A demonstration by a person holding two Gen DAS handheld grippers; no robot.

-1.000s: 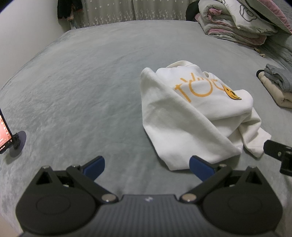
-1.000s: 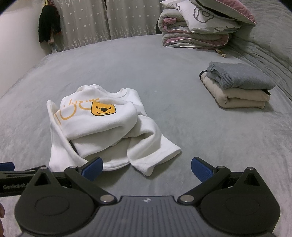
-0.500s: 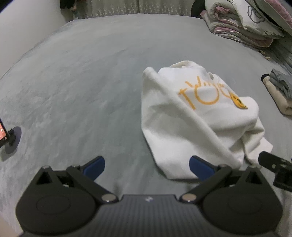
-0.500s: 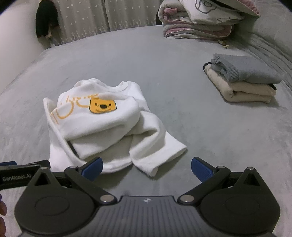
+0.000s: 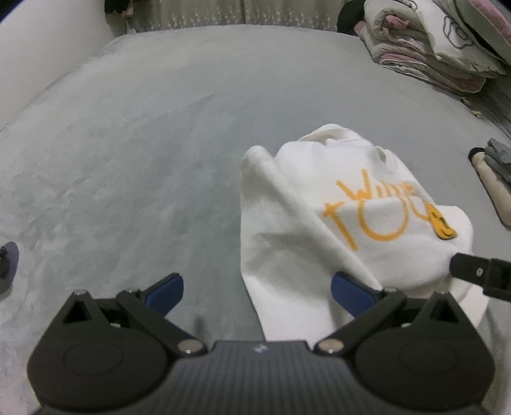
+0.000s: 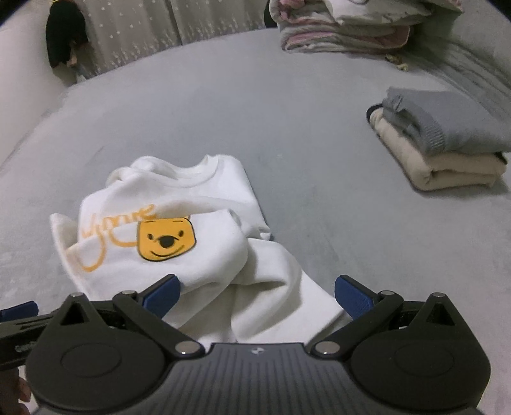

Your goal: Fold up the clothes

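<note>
both jaws stand spread wide, holding nothing: the left gripper (image 5: 257,292) hangs over the near edge of the crumpled white sweatshirt (image 5: 322,242), the right gripper (image 6: 257,292) just above its sleeve. farther right on the grey bed (image 6: 287,105) sit folded clothes (image 6: 444,143).

A grey bed (image 6: 303,134) carries a crumpled white sweatshirt (image 6: 204,242), folded clothes (image 6: 447,143) and, seemingly, stacked quilts (image 6: 345,28).

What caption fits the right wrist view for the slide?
Open right gripper over a crumpled white sweatshirt on a grey bed; folded clothes stack at right.
</note>
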